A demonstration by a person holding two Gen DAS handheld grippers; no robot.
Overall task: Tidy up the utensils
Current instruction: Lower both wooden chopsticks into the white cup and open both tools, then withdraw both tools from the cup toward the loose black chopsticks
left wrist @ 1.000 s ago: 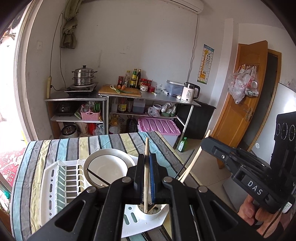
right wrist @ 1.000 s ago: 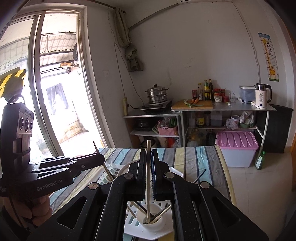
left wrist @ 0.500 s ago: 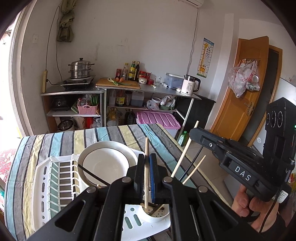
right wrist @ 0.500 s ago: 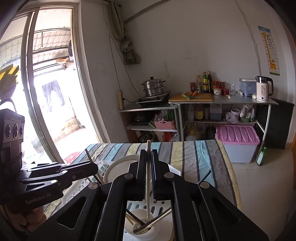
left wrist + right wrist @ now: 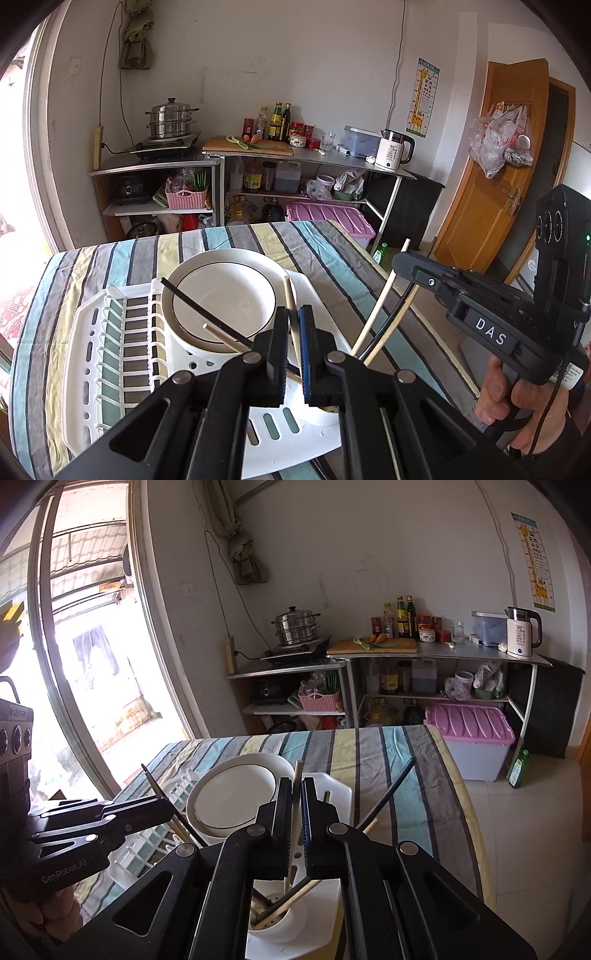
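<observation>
A pale chopstick [image 5: 290, 314] is pinched tight in the left gripper [image 5: 293, 332], another chopstick [image 5: 295, 812] in the right gripper [image 5: 294, 814], both held over the white holder cup [image 5: 275, 928] at the drying rack's [image 5: 110, 369] near right corner. If either gets released tilted, the crossed sticks already inside could be knocked out onto the striped tablecloth [image 5: 332, 266].

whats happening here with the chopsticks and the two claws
A person holds a claw in each hand over a white dish rack on a striped tablecloth. Each claw is shut on a light wooden chopstick: the left claw on one, the right claw on another that angles down toward the white utensil cup. The cup already holds several chopsticks. A white bowl sits in the rack beside it.
</observation>
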